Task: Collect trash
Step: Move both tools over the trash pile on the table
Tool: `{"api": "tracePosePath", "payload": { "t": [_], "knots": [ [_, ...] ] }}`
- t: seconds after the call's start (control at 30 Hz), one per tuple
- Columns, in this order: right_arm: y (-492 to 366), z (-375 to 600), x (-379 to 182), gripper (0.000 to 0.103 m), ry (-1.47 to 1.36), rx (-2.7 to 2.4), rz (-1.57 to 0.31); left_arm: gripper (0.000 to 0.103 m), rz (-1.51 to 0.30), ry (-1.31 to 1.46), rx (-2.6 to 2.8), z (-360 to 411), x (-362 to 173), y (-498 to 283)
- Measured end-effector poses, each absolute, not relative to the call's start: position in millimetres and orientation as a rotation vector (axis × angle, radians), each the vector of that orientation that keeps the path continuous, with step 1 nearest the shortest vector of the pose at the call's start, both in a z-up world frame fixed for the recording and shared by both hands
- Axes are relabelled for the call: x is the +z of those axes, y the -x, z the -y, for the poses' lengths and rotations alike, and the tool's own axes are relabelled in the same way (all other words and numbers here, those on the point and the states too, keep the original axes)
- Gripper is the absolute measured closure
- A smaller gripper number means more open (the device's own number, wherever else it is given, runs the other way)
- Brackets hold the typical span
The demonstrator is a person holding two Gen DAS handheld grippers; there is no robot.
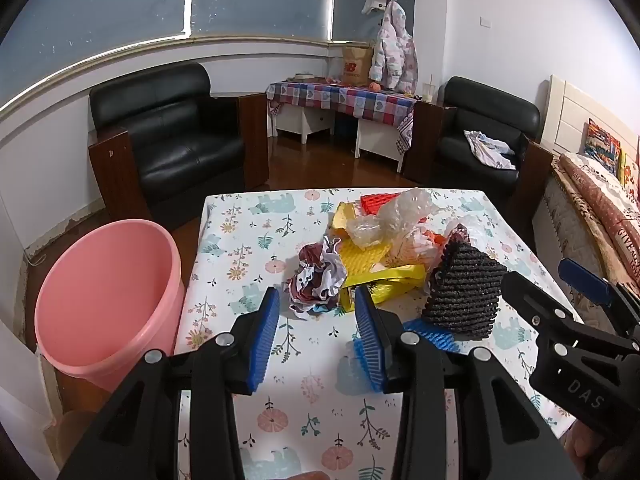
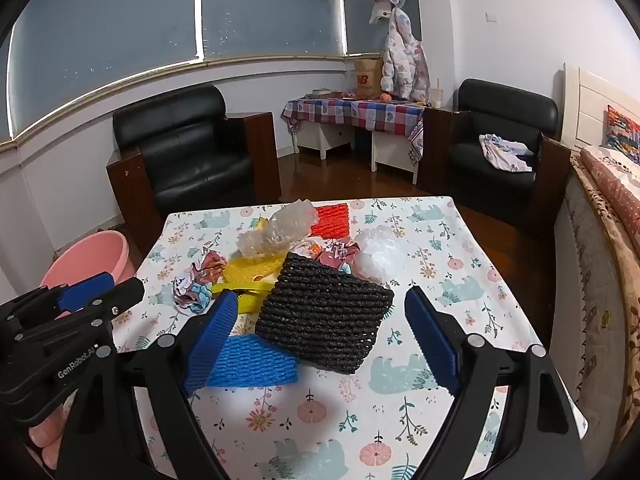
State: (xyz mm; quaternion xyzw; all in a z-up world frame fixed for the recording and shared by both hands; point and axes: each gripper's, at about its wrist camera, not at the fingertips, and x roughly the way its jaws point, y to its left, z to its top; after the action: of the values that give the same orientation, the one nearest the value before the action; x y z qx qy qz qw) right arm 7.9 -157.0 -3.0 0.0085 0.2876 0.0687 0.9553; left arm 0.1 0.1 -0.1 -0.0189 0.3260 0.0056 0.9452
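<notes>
Blue foam sleeve (image 2: 256, 364) partly hidden behind black foam net (image 2: 324, 316); pink bucket (image 2: 96, 256) half hidden by table edge.

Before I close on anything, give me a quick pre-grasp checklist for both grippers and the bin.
1. Left gripper open and empty: ok.
2. Left gripper lined up on the crumpled paper ball: ok, the ball sits just ahead of the fingertips.
3. Right gripper open and empty: ok, jaws stand wide.
4. Right gripper lined up on the black foam net: ok, it lies between the open fingers, not yet pinched.
5. Blue foam net clear of the right grip: not ok, it lies against the left finger, partly under the black net.
6. Pink bucket ready beside the table: ok, upright; contents cannot tell.
</notes>
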Motion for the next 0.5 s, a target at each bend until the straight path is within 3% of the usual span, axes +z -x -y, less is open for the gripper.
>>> {"api": "tracePosePath", "payload": {
  "t": [0.5],
  "knots": [
    [-8.9, 157.9, -3.1, 0.017, -0.025, 0.135, -0.590, 0.064, -0.668, 0.042, 0.008, 1.6, 2.4, 2.0]
  ]
}}
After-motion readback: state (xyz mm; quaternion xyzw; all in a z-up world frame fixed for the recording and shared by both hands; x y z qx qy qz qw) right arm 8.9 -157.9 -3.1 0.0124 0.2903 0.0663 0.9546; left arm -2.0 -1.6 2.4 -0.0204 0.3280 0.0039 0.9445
